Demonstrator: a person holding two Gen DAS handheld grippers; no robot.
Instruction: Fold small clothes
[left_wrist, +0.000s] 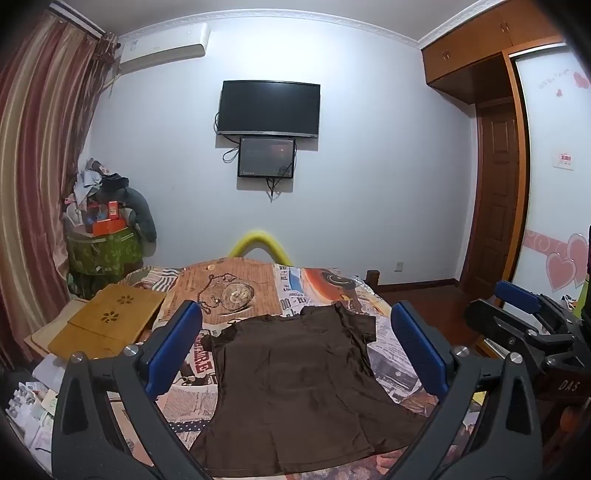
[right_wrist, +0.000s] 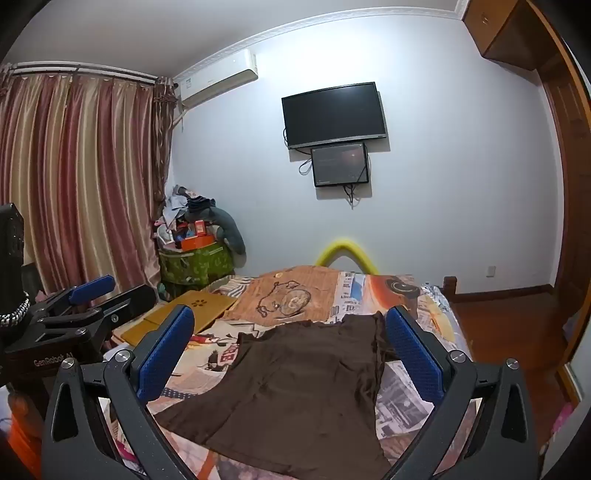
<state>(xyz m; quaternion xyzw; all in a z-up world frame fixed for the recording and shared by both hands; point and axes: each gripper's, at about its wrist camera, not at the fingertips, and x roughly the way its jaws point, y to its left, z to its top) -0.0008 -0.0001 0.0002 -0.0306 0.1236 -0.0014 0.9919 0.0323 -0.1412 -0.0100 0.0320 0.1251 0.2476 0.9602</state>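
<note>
A small dark brown shirt (left_wrist: 295, 384) lies spread flat on the bed, collar toward the far end, short sleeves out to the sides. My left gripper (left_wrist: 295, 317) hovers above its near half, jaws wide open, blue pads (left_wrist: 173, 347) empty. In the right wrist view the same shirt (right_wrist: 295, 387) lies below my right gripper (right_wrist: 290, 321), which is also wide open and holds nothing. Each gripper shows in the other's view: the right gripper (left_wrist: 524, 314) at the right edge, the left gripper (right_wrist: 88, 295) at the left edge. Neither touches the cloth.
The bed (left_wrist: 332, 288) has a newspaper-print cover. A yellow wooden lap board (left_wrist: 110, 325) lies on its left side, papers beside it. A yellow foam arch (left_wrist: 260, 247) stands at the foot. Cluttered green bin (left_wrist: 103, 251), curtain left, wardrobe and door right.
</note>
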